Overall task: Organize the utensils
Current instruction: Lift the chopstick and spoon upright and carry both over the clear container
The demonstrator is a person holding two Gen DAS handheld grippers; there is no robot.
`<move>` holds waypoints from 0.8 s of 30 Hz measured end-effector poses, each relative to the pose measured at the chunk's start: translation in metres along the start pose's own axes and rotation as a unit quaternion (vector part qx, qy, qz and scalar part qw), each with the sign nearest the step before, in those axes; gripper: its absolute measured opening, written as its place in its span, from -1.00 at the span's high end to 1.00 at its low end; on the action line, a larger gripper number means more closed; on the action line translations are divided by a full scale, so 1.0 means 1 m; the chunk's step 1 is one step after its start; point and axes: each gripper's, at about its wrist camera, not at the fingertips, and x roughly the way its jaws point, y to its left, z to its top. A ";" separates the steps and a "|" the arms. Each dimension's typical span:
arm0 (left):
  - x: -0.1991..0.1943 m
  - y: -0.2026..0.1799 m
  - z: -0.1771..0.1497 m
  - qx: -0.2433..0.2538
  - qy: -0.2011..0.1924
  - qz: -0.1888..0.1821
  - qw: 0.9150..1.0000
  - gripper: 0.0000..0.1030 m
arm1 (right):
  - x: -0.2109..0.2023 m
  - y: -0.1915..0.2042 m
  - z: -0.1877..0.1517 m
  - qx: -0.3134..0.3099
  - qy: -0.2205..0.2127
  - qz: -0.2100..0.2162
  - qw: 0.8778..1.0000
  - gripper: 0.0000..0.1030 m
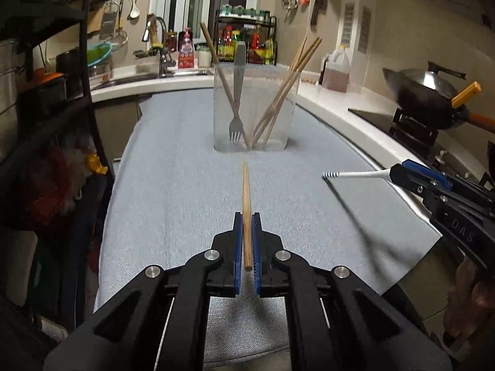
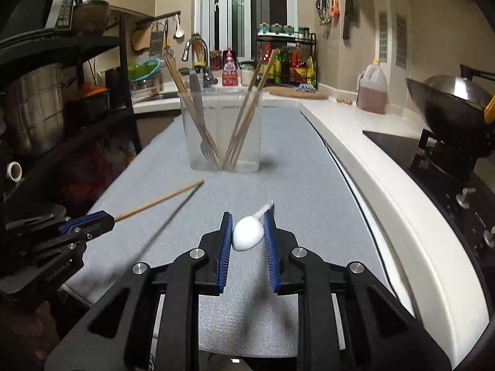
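wooden chopstick clamped in left tongs; right tongs pinch glossy white spoon.

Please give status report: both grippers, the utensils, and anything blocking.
Left hand-held gripper shut on chopstick. Right hand-held gripper shut on white spoon. Clear container ahead holds fork, chopsticks. Path unobstructed.

- Left tongs: black arms, blue ribbed pads.
- Chopstick: light brown wood.
- Spoon: white, with a black-and-white striped handle end.
- Cloth on the worktop: pale blue-grey weave.
- Container: clear.
- Fork: grey metal.
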 end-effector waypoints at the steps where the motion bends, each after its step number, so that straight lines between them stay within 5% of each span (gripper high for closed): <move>1: -0.003 0.000 0.004 0.001 -0.007 -0.001 1.000 0.89 | -0.003 0.000 0.005 -0.002 -0.005 0.000 1.000 0.61; 12: -0.020 0.004 0.053 0.006 -0.053 -0.002 0.999 0.89 | -0.008 -0.014 0.055 0.030 -0.020 0.022 0.999 0.65; 24: -0.034 0.003 0.112 0.013 -0.031 -0.003 0.999 0.89 | -0.010 -0.013 0.080 0.059 -0.011 0.050 0.997 0.81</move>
